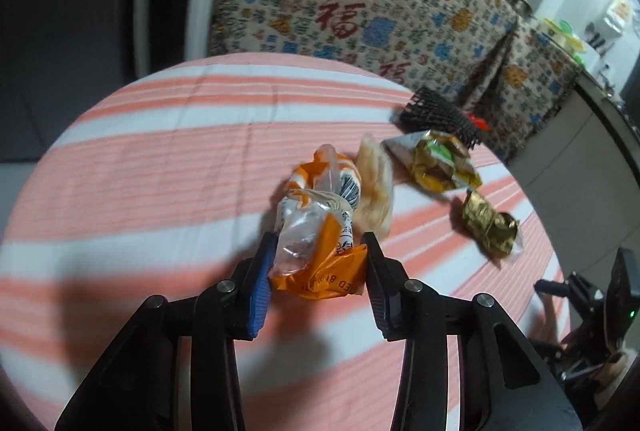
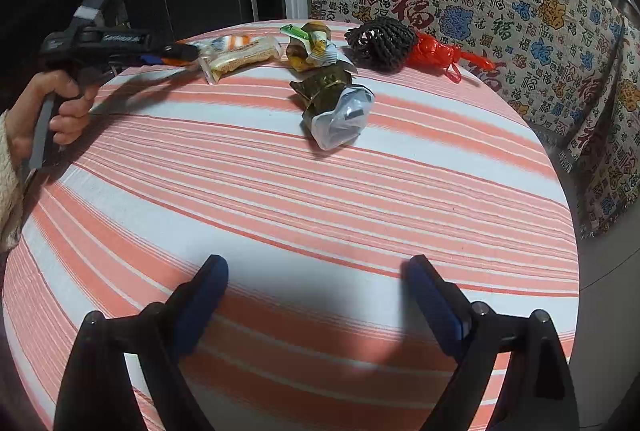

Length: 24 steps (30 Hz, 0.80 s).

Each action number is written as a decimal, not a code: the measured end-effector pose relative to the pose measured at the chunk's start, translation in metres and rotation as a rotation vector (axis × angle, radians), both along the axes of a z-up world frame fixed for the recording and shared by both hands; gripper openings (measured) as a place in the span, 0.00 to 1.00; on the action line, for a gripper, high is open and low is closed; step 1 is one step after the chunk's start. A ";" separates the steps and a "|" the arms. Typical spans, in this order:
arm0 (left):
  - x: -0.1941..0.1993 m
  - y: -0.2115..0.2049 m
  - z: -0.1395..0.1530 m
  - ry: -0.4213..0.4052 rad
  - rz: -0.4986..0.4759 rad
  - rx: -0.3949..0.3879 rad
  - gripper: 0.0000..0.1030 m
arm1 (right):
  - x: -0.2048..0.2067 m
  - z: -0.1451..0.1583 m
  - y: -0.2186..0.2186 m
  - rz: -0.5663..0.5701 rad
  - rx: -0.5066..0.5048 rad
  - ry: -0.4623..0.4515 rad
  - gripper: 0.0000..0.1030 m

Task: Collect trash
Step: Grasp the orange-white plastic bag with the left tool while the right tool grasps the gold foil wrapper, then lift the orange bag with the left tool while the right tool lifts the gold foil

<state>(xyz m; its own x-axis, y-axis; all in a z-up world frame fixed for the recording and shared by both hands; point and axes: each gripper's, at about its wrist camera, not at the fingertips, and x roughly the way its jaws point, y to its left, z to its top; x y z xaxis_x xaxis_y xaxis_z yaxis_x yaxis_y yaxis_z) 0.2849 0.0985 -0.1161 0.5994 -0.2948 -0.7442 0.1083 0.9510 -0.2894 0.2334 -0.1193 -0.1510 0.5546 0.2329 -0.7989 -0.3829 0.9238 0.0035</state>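
At the lower centre of the left wrist view, the left hand-held gripper (image 1: 320,263) clamps a crinkled orange-and-clear plastic snack wrapper (image 1: 316,231) over the round counter with its orange-and-white striped cloth (image 1: 160,151). To the right lie a crumpled gold foil wrapper (image 1: 490,227) and a black plastic mesh net (image 1: 436,113). In the right wrist view, the right hand-held gripper (image 2: 318,277) sits at the bottom with its fingers spread wide, holding nothing, and a red plastic bag (image 2: 436,51) lies at upper right.
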 end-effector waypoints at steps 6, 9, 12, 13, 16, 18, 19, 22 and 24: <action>-0.075 -0.001 -0.006 0.025 0.042 -0.046 0.44 | 0.021 0.011 -0.007 -0.024 0.048 0.014 0.90; -0.097 -0.015 -0.013 0.037 0.017 -0.011 0.46 | 0.041 0.034 -0.001 -0.025 0.063 -0.053 0.90; -0.103 -0.027 -0.015 0.042 -0.022 0.040 0.63 | 0.071 0.051 0.020 0.028 0.062 -0.065 0.90; -0.105 -0.031 -0.015 0.038 -0.038 0.062 0.70 | 0.079 0.050 0.028 0.043 0.044 -0.059 0.90; -0.103 -0.038 -0.014 0.035 -0.050 0.117 0.75 | 0.101 0.042 0.048 0.074 -0.036 -0.044 0.88; -0.100 -0.037 -0.013 0.036 -0.044 0.109 0.77 | 0.111 0.029 0.055 0.103 -0.055 0.027 0.64; -0.100 -0.036 -0.013 0.034 -0.040 0.104 0.79 | 0.111 0.024 0.056 0.105 -0.067 0.049 0.44; -0.095 -0.034 -0.013 0.032 -0.033 0.095 0.81 | 0.097 0.020 0.045 0.078 -0.034 0.076 0.44; -0.090 -0.035 -0.016 0.040 -0.035 0.096 0.81 | 0.080 0.020 0.034 0.057 0.015 0.114 0.44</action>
<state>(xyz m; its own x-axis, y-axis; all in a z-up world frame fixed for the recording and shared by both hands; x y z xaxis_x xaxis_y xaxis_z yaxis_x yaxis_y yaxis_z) 0.1948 0.0637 -0.1325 0.5593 -0.2412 -0.7931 0.1320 0.9704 -0.2020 0.3132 -0.0854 -0.1309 0.4456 0.2734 -0.8525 -0.4309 0.9002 0.0634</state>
